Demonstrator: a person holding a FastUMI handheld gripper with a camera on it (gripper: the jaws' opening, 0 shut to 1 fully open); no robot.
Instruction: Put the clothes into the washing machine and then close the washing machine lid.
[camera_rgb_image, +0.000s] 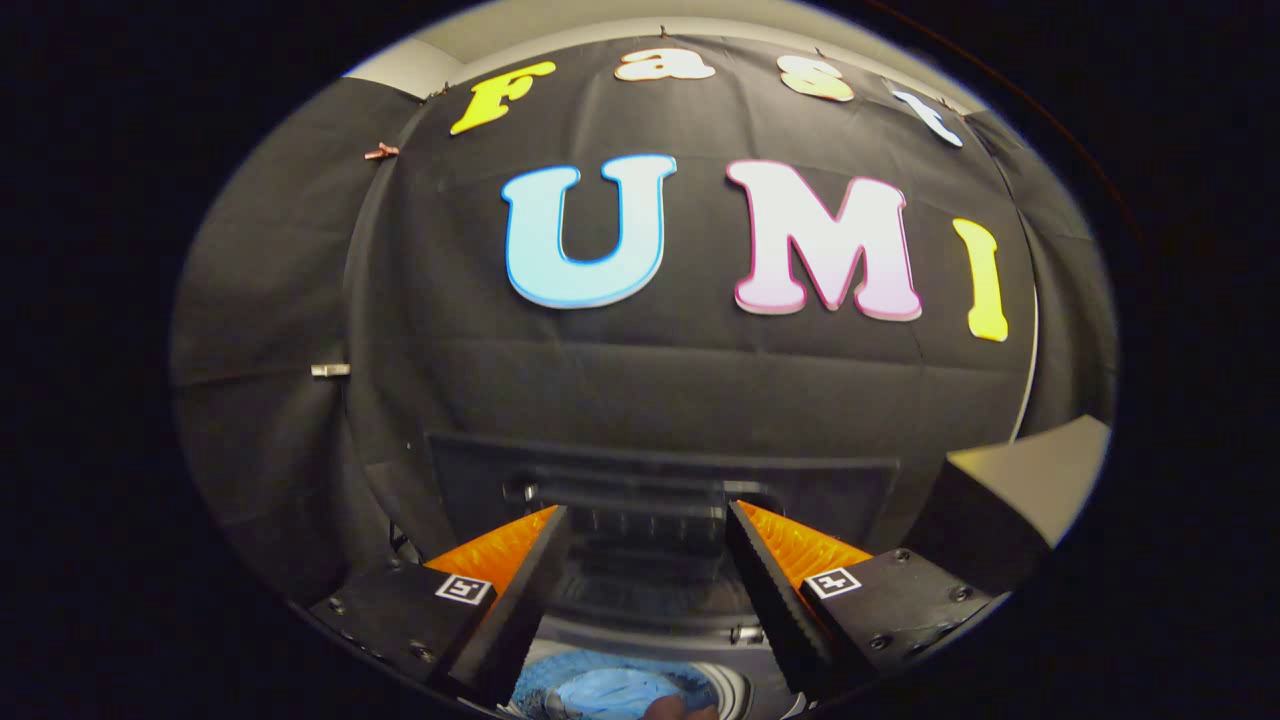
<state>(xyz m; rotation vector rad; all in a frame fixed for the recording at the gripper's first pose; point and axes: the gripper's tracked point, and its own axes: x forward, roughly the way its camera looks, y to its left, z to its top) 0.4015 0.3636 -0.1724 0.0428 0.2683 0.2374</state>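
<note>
My gripper (645, 508) is open, its fingers spread wide with nothing held between them. Below and between the fingers lies a blue cloth (610, 690) inside the washing machine's drum, whose pale rim (735, 685) curves round it. A small part of something brownish shows at the cloth's near edge; I cannot tell what it is. The machine's dark lid (660, 475) stands raised upright just beyond the fingertips, against the booth's black wall. The gripper hovers above the drum opening, apart from the cloth.
A pale flat-topped box or counter (1040, 480) stands to the right of the machine, close to the right finger. Black cloth walls close in behind and to the left, with a metal clip (330, 370) on the left seam.
</note>
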